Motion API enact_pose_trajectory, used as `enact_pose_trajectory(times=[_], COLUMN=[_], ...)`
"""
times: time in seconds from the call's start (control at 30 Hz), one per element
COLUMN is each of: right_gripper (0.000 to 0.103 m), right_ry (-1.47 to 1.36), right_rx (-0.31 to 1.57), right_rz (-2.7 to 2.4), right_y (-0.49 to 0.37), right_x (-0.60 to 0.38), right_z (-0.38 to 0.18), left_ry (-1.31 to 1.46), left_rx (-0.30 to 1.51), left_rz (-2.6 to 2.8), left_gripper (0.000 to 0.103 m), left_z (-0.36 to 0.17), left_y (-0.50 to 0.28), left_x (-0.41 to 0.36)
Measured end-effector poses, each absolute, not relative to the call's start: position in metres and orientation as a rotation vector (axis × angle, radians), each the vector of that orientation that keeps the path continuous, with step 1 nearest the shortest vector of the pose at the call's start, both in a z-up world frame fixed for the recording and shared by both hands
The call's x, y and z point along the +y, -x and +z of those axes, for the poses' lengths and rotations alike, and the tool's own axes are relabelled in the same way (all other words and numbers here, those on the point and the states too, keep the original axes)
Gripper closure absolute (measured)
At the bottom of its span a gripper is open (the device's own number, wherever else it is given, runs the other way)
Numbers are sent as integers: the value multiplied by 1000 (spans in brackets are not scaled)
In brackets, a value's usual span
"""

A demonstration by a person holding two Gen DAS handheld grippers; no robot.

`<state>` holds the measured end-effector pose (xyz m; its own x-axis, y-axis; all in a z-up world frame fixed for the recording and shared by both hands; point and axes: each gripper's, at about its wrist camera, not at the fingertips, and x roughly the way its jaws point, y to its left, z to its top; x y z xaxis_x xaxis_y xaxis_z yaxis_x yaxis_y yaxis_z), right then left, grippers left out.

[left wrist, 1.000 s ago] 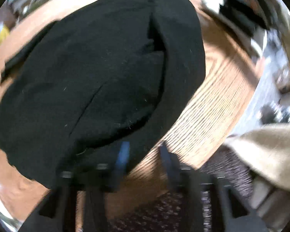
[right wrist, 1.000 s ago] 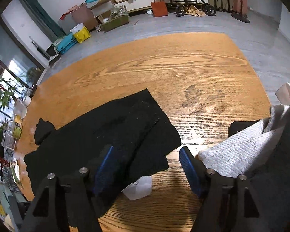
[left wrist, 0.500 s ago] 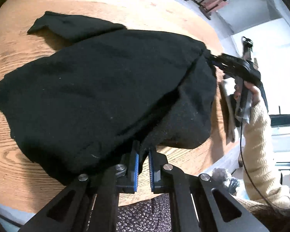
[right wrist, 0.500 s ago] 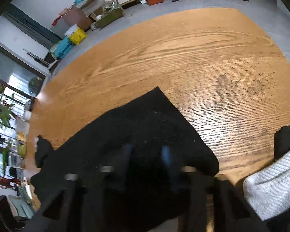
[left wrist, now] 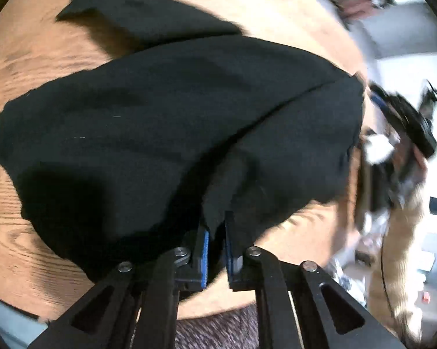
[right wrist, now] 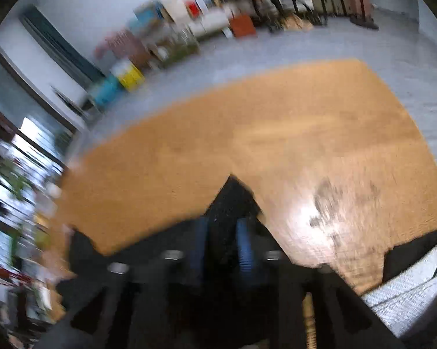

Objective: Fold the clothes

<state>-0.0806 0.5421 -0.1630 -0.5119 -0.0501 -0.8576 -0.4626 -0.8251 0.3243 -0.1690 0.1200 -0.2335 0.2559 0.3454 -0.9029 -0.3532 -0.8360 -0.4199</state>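
Mid-fold, nowhere near finished. Left tongs [left wrist: 217, 232] pinched tight on the near hem of the black garment [left wrist: 171, 122], bunched on the table [left wrist: 29, 55]. Right tongs [right wrist: 222, 244] nearly closed around another corner. Only the right view shows a grey knit [right wrist: 407, 299] waiting.

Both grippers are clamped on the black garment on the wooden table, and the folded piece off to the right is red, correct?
Not quite: that folded piece is light grey knit, not red, as the right wrist view shows. The rest stands: left gripper and right gripper are both clamped on the black garment on the wooden table.
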Motion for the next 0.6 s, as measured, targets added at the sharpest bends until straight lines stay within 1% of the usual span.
enact_pose_trajectory(times=[0.03, 0.07, 0.1, 0.13, 0.17, 0.2, 0.23, 0.3, 0.33, 0.4, 0.5, 0.6], right_gripper=[57, 56, 49, 42, 38, 31, 26, 25, 25, 25, 25, 25], right_ry=[1412, 1411, 1410, 1410, 1409, 1407, 1404, 1398, 1395, 1390, 1351, 1234], right_rx=[793, 843, 892, 939, 972, 981, 991, 1011, 1028, 1087, 1115, 1214], right_rz=[2383, 2384, 2390, 2406, 2420, 2434, 2448, 2475, 2479, 2450, 2377, 2278], right_y=[78, 71, 63, 50, 37, 23, 9, -19, -31, -45, -52, -58], right_x=[539, 537, 534, 528, 521, 513, 505, 488, 481, 468, 452, 444], right_z=[-170, -173, -175, -175, -175, -174, -173, -171, -171, -180, -197, -210], left_ry=[1993, 1994, 1962, 1928, 1887, 1845, 1815, 1748, 1715, 1706, 1670, 1643], left_rx=[-53, -116, -188, -260, -345, -430, -515, -686, -806, -1014, -1382, -1537], left_rz=[1651, 1667, 1682, 1695, 1705, 1713, 1736, 1779, 1821, 1864, 1846, 1830], left_gripper=[73, 66, 55, 47, 45, 41, 38, 37, 37, 37, 37, 37], left_z=[-236, -235, -229, -223, -216, -209, -206, -201, -203, -214, -241, -254], left_y=[172, 174, 172, 169, 166, 162, 157, 147, 139, 125, 90, 71], left_x=[113, 106, 94, 83, 68, 54, 41, 15, 1, -17, -22, -14])
